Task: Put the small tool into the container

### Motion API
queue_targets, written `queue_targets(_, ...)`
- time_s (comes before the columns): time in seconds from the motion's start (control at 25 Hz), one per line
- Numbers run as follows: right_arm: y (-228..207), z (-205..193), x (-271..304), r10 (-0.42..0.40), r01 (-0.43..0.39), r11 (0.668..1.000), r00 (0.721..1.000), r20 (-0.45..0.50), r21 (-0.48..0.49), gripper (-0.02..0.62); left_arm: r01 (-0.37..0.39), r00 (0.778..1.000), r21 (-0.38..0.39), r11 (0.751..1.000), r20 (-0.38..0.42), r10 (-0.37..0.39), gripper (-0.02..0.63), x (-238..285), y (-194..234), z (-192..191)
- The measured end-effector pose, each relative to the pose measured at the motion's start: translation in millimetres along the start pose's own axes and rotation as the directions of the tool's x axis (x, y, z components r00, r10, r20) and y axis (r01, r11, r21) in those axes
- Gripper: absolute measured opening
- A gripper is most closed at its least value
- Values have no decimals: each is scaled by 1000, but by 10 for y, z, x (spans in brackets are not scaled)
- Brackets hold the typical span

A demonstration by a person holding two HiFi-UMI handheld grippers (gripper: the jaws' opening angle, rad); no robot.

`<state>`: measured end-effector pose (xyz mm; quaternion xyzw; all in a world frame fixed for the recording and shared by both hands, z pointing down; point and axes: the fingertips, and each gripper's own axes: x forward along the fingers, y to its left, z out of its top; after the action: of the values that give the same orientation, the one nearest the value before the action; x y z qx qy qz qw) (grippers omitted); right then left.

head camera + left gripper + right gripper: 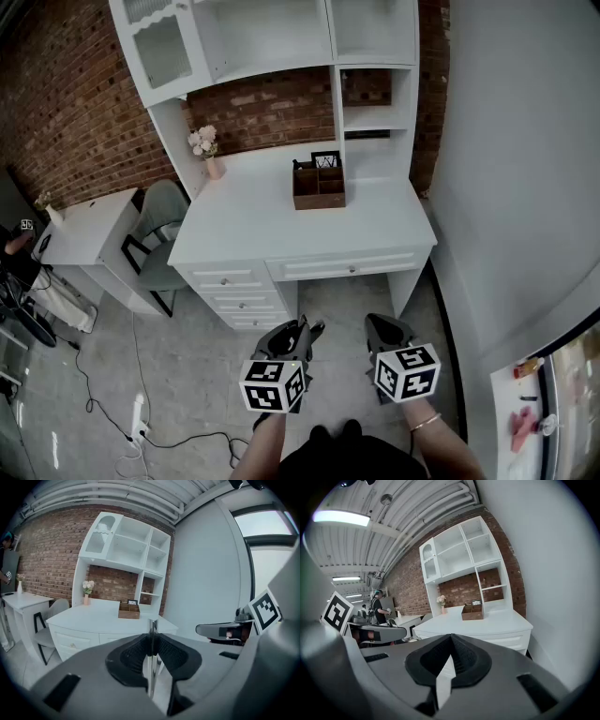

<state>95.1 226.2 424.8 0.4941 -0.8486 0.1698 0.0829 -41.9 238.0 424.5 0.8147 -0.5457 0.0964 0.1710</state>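
A brown wooden container point(319, 185) with open compartments stands at the back of the white desk point(253, 230); it also shows small in the left gripper view point(129, 611) and the right gripper view point(472, 612). Both grippers hang low over the floor, well in front of the desk. My left gripper point(298, 336) point(151, 637) is shut on a thin, shiny metal tool point(151, 624), which stands upright between its pads and sticks out past the tips. My right gripper point(384, 330) point(451, 635) is shut, tips touching, with nothing in it.
A white hutch point(281, 42) rises above the desk, with a pink flower vase point(212, 161) at its left. A grey chair point(159, 239) and a white side table point(89, 230) stand further left. Cables and a power strip point(139, 417) lie on the floor. A grey wall point(525, 187) borders the right.
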Motion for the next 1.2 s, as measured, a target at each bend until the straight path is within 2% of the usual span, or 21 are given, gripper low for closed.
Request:
queue_targets(0.76,-319,153,120,45,-45,999,999,28,4,5,-55,998,-7,998,35,55,80,226,31,168)
queue_targets(1.0,-472,168,461,39,-39,999,999,20,20,5,-56,998,-5,998,32,56,80,579,257,262)
queue_targets(1.2,-650,289,972,23,-23,999,1000,7,22,5,-38,999,-20,999,31,39,80,1075,561,451)
